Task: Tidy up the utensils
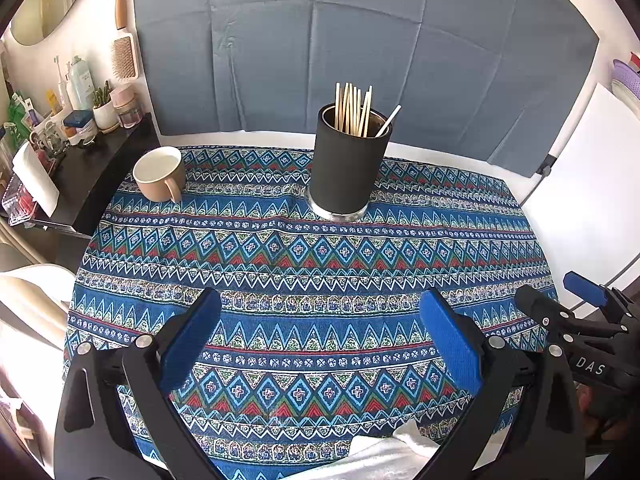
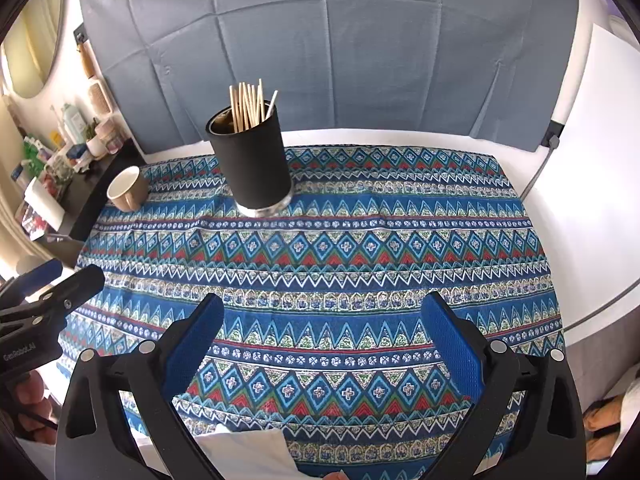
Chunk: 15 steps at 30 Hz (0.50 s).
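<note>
A black cylindrical holder (image 1: 348, 164) (image 2: 254, 164) stands upright at the far side of the patterned blue cloth (image 1: 304, 264) (image 2: 320, 248). Several wooden chopsticks (image 1: 354, 110) (image 2: 248, 106) and one white stick (image 1: 389, 120) poke out of its top. A beige mug (image 1: 160, 174) (image 2: 128, 189) sits to its left near the cloth's far-left corner. My left gripper (image 1: 320, 312) hangs open over the near part of the cloth, nothing between its fingers. My right gripper (image 2: 322, 316) is open too and holds nothing. Each gripper shows at the edge of the other's view, the right gripper (image 1: 576, 300) and the left gripper (image 2: 56, 280).
A dark side shelf (image 1: 92, 172) crowded with bottles, jars and a small plant stands left of the table. A grey-blue backdrop (image 1: 360, 40) hangs behind. A white board (image 1: 588, 184) leans at the right. White cloth or paper (image 1: 384, 456) lies at the near edge.
</note>
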### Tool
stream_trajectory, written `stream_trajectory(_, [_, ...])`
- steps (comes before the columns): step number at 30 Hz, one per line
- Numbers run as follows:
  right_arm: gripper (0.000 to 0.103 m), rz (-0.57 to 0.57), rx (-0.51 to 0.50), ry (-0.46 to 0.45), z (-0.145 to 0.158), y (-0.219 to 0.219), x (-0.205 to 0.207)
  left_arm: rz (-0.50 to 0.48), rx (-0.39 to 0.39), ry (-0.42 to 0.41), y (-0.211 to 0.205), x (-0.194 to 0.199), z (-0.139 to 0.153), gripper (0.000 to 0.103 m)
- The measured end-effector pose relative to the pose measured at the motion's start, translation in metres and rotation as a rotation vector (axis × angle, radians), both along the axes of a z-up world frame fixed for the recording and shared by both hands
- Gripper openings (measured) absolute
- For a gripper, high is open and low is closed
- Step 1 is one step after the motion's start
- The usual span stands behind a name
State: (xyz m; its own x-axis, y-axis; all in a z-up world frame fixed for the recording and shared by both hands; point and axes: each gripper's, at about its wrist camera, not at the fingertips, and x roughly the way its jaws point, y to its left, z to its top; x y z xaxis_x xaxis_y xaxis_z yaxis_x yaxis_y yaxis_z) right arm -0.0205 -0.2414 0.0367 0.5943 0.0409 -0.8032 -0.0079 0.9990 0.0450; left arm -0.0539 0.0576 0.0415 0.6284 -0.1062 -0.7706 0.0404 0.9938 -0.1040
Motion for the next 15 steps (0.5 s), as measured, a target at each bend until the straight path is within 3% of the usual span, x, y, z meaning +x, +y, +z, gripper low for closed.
stream_trajectory(15, [0.095,0.015,-0.018,0.0,0.0014,0.0033,-0.0005,0.004,0.01,-0.004,0.0008,-0.0038,0.0001,0.097])
